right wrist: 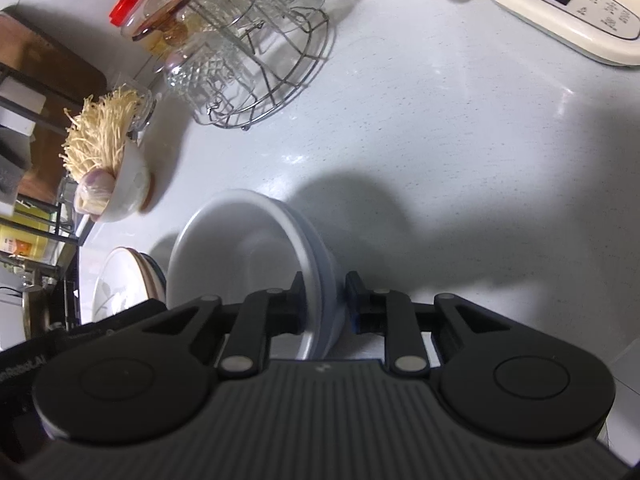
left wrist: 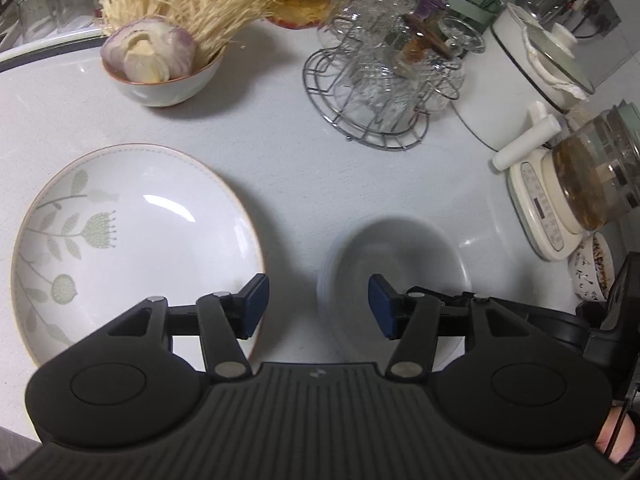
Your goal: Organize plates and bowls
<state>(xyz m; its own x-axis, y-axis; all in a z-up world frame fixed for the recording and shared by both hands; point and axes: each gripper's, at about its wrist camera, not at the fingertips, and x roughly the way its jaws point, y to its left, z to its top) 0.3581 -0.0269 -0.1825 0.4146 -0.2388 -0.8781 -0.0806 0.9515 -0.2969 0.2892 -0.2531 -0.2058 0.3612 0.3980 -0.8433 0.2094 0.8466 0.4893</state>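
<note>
A white plate with a green plant pattern [left wrist: 136,236] lies on the white counter at the left. A plain white bowl [left wrist: 390,256] is to its right, blurred. My left gripper [left wrist: 318,306] is open and empty above the gap between plate and bowl. In the right wrist view my right gripper [right wrist: 324,304] is shut on the rim of the white bowl [right wrist: 244,256], one finger inside and one outside, and the bowl is tilted. The plate [right wrist: 120,280] shows at the left behind the bowl.
A bowl with onion and enoki mushrooms [left wrist: 160,68] stands at the back left. A wire rack of glasses [left wrist: 384,80] stands at the back centre. A white pot [left wrist: 536,68], a glass kettle on its base [left wrist: 576,192] and a small patterned cup [left wrist: 592,268] line the right side.
</note>
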